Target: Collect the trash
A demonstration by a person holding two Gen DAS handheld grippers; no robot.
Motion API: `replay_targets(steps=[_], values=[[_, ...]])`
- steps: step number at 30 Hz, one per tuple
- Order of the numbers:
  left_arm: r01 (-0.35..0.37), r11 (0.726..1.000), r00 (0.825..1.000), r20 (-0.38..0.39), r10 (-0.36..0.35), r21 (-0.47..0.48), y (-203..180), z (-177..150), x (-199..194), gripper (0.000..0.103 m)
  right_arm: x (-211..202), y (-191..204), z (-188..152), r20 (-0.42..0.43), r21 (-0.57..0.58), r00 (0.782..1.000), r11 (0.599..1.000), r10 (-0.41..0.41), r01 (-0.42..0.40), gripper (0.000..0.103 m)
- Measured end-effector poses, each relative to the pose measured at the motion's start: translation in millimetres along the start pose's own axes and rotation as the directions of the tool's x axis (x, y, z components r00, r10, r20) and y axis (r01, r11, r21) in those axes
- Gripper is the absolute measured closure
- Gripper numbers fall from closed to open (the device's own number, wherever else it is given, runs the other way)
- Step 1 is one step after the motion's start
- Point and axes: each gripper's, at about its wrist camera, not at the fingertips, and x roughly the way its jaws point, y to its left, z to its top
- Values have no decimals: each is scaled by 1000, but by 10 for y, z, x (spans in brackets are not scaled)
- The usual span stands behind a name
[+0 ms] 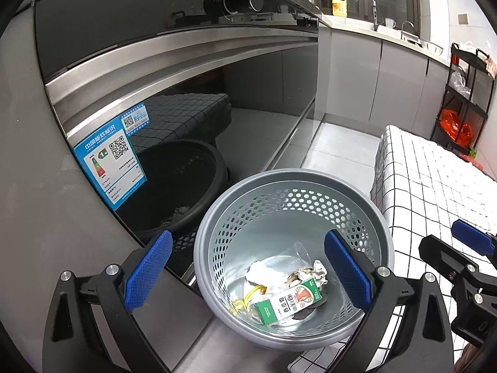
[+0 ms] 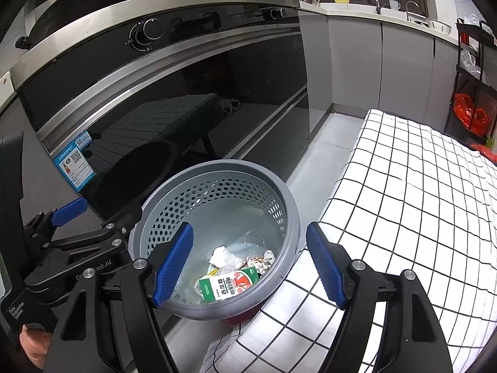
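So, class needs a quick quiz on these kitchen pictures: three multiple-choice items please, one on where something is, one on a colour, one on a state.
1. Where does the green and white carton lie?
A. on the checked cloth
B. in the grey bin
C. on the counter

2. What colour are the gripper pads?
A. red
B. yellow
C. blue

3. How stand the jaws of the left gripper and right gripper?
A. both open, empty
B. both shut on trash
C. one holds a cup

Answers: B, it lies among crumpled paper inside the bin; C, the pads show blue; A, wide gaps, nothing between.
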Motion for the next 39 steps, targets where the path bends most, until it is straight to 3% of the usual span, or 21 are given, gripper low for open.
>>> replay_targets(steps=[39], values=[[-55,998,998,19,56,-22,82,65,-72,6,12,108,87,7,-22,1000,1000,8,-8,31]])
